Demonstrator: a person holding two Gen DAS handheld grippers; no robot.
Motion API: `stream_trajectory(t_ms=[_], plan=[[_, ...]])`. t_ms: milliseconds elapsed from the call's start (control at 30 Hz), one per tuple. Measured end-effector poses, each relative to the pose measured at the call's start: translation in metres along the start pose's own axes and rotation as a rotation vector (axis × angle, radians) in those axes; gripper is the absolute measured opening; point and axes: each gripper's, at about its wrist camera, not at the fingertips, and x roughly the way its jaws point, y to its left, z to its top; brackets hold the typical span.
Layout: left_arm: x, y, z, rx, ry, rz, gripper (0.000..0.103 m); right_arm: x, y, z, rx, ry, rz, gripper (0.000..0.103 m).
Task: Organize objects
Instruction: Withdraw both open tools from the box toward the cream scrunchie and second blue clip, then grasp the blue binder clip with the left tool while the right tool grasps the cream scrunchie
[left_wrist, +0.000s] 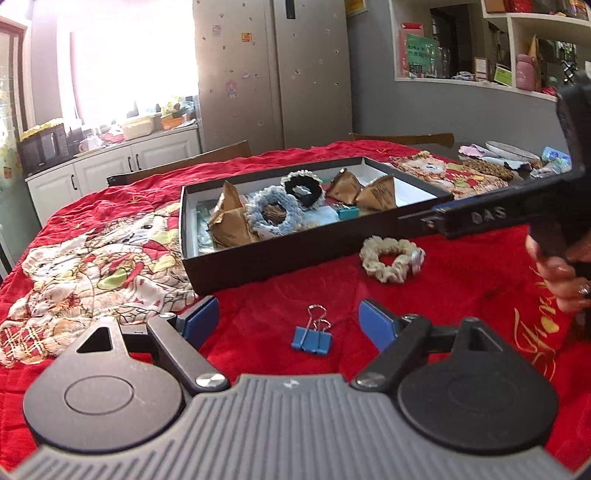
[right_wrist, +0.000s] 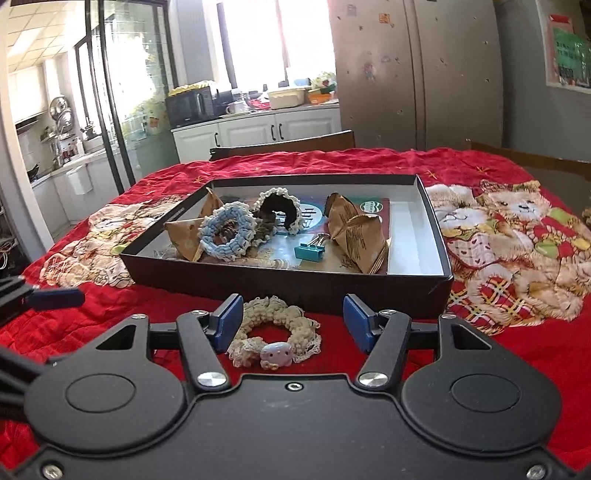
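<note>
A black shallow box (left_wrist: 258, 258) (right_wrist: 295, 284) sits on the red cloth. It holds a blue scrunchie (left_wrist: 271, 216) (right_wrist: 227, 234), a black scrunchie (left_wrist: 303, 186) (right_wrist: 277, 212), brown paper packets (left_wrist: 229, 221) (right_wrist: 356, 232) and a teal binder clip (left_wrist: 347, 212) (right_wrist: 310, 251). A blue binder clip (left_wrist: 312, 338) lies on the cloth between the fingers of my open left gripper (left_wrist: 288, 323). A cream scrunchie (left_wrist: 391, 258) (right_wrist: 275, 338) lies in front of the box, between the fingers of my open right gripper (right_wrist: 293, 321). The right gripper also shows at the right in the left wrist view (left_wrist: 428, 221).
The red patterned cloth (left_wrist: 461, 306) (right_wrist: 517, 325) covers the table. Small items (left_wrist: 491, 162) lie at the far right of the table. Wooden chairs (right_wrist: 284, 146) stand behind it. A fridge and kitchen counters are beyond.
</note>
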Motion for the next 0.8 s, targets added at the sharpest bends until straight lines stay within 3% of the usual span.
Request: stream_trajectory(t_ms=[300, 800], plan=[[0.006, -0.008, -0.009, 0.06, 0.015, -0.012, 0.089, 0.022, 0.0, -0.004, 0.028, 0.048, -0.017, 0.059], [0.018, 0.002, -0.011, 0.007, 0.053, -0.023, 0.086, 0.038, 0.003, -0.013, -0.003, 0.091, -0.027, 0.055]])
